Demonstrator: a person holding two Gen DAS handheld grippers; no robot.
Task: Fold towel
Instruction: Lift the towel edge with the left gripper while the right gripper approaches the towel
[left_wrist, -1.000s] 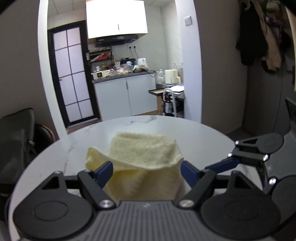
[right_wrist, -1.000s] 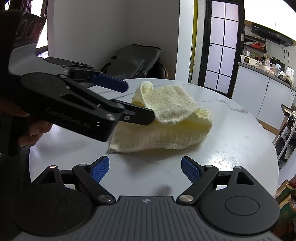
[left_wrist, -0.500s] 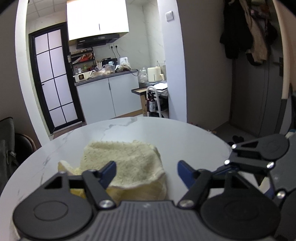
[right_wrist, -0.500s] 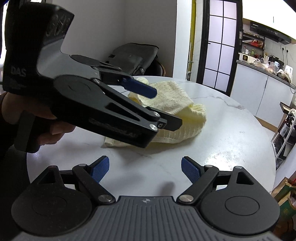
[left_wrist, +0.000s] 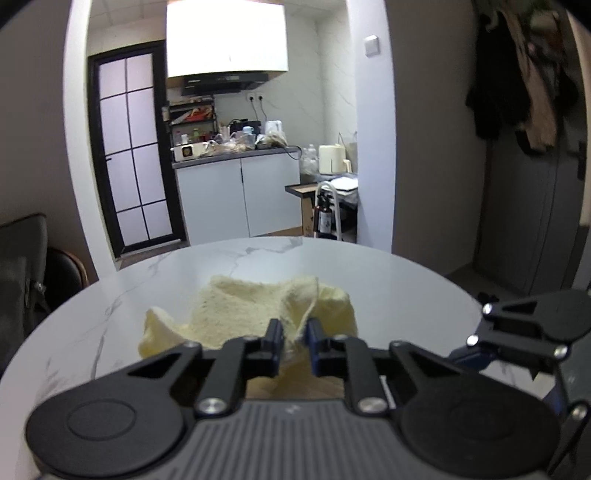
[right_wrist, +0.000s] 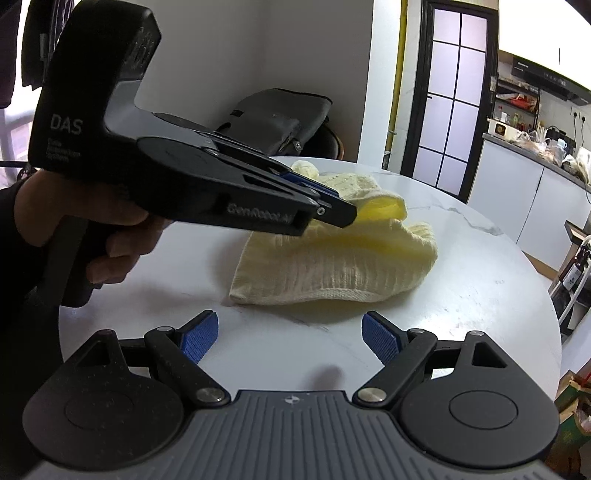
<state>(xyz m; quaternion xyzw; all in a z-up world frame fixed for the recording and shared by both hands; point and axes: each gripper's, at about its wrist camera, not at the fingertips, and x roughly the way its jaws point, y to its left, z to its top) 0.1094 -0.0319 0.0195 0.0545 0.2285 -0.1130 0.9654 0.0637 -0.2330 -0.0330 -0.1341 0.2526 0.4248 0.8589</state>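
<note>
Left wrist view: a raised fold of the yellow towel (left_wrist: 280, 314) is clamped by the left tongs (left_wrist: 294, 334), while the right tongs (right_wrist: 290, 330) are held apart above the counter (right_wrist: 480, 280), so a second corner must likely be gripped next.

a pale yellow towel (right_wrist: 332, 269) lay crumpled on a round white marble bench (right_wrist: 480, 295). the left hand-held gripper (right_wrist: 332, 210), held in a bare hand (right_wrist: 92, 236) at the left, had its fingers pinched together on a raised fold of the towel. the right hand-held gripper (right_wrist: 290, 332) hovered in the foreground near the towel, its blue-padded fingers (right_wrist: 199, 334) spread apart, holding nothing.
</note>
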